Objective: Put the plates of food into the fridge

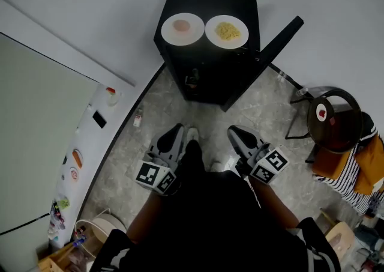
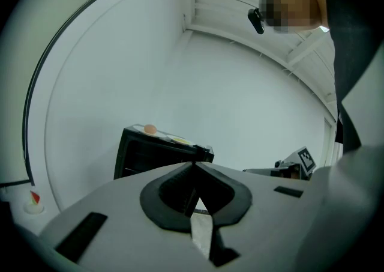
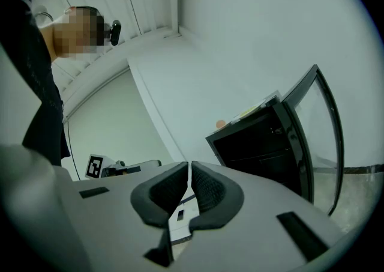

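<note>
A small black fridge [image 1: 210,36] stands ahead against the wall, its door [image 1: 282,38] swung open to the right. On its top sit two white plates: one with a pinkish food [image 1: 182,28], one with yellow noodles [image 1: 227,30]. Both grippers hang low in front of the person, well short of the fridge. My left gripper [image 1: 175,132] is shut and holds nothing; my right gripper [image 1: 238,132] is shut and empty too. In the left gripper view the fridge [image 2: 157,152] shows beyond the closed jaws, with the pinkish food [image 2: 150,128] on top. In the right gripper view the open door [image 3: 327,122] stands right of the dark fridge interior [image 3: 258,145].
A round dark table [image 1: 342,129] carrying a small plate [image 1: 322,112] stands at the right, next to a chair draped with orange and striped cloth [image 1: 360,172]. A tall white appliance with magnets [image 1: 84,157] runs along the left. A small bottle [image 1: 138,120] lies on the floor.
</note>
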